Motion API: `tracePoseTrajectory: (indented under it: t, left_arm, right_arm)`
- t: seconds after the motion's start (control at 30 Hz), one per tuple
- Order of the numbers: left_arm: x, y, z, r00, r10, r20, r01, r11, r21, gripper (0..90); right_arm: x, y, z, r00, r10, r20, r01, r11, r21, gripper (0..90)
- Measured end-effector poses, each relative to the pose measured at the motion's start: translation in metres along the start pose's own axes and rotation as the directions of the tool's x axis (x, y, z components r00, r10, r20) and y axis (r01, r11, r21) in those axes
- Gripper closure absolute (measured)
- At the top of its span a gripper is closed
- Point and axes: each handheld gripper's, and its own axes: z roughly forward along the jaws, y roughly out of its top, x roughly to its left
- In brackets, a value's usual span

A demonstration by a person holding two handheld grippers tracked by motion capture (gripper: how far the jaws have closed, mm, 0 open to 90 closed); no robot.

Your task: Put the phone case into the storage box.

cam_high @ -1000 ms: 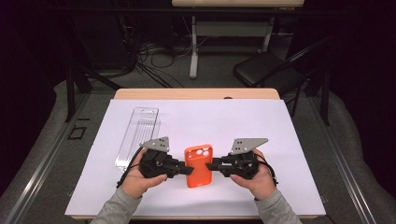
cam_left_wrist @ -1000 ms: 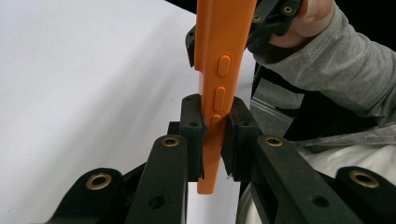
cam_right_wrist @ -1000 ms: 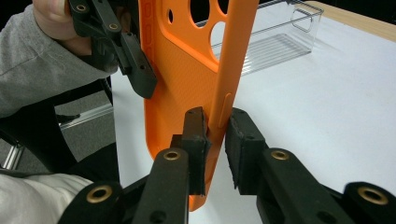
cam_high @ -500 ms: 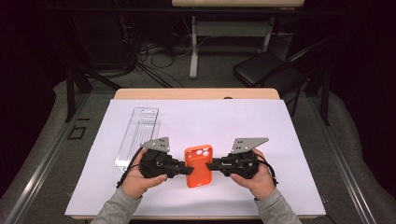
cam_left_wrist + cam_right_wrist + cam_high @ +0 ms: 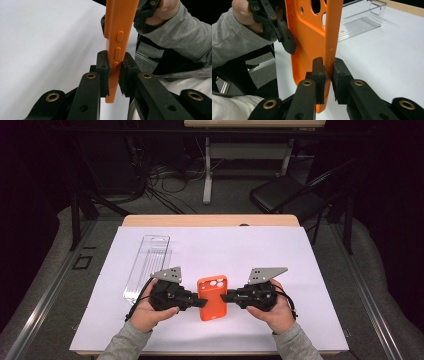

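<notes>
No brand, label or lettering can be read on anything here.

The left gripper [image 5: 201, 302] is clamped on the left edge of the orange case [image 5: 213, 297]. In the left gripper view its two black pads [image 5: 102, 65] press the thin side wall from both sides, just below the raised side buttons. The right gripper [image 5: 224, 296] is clamped on the opposite edge. In the right gripper view its pads [image 5: 319, 67] squeeze the wall next to a long moulded button. Both pairs of jaws stand nearly closed, with only the wall's thickness between them.

The case sits between the two grippers and is held at both long edges, so the grippers face each other across it. From above it is a rounded rectangle with its camera cut-outs at the end away from the person. Its back is matt with a fine woven-looking grain, and the material looks like soft rubbery plastic. The oval buttons are moulded in the same orange.

Beyond the left gripper, and apart from it, lies a clear tray [image 5: 148, 265]. It is long and narrow, made of hard see-through plastic, with a ribbed floor. Under everything is a white sheet [image 5: 300, 270], smooth and flat, on a wooden table [image 5: 210, 221]. Grey sleeves cover the person's forearms behind both grippers.
</notes>
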Motion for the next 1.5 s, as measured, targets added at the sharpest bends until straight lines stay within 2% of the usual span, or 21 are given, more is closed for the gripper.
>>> tracePoseTrajectory:
  t: [0.8,1.13,1.5]
  left_arm:
    - [0.0002,-0.0001,-0.0003,1.0,-0.008,-0.001,0.008,0.9999,-0.011,78.8]
    - [-0.0001,0.0003,-0.0018,1.0,-0.009,0.001,0.009,0.9995,-0.031,76.7]
    - [0.0003,0.0004,-0.0024,0.9999,-0.01,-0.009,0.01,0.999,-0.043,72.5]
  right_arm:
    - [-0.001,-0.0005,-0.0004,0.9999,0.015,-0.009,-0.015,1.0,-0.004,81.7]
    - [-0.0005,-0.0006,0.0009,0.9999,0.01,-0.007,-0.01,1.0,0.005,81.8]
    - [-0.0015,-0.0018,0.0012,0.9997,0.025,0.003,-0.025,1.0,0.007,82.0]
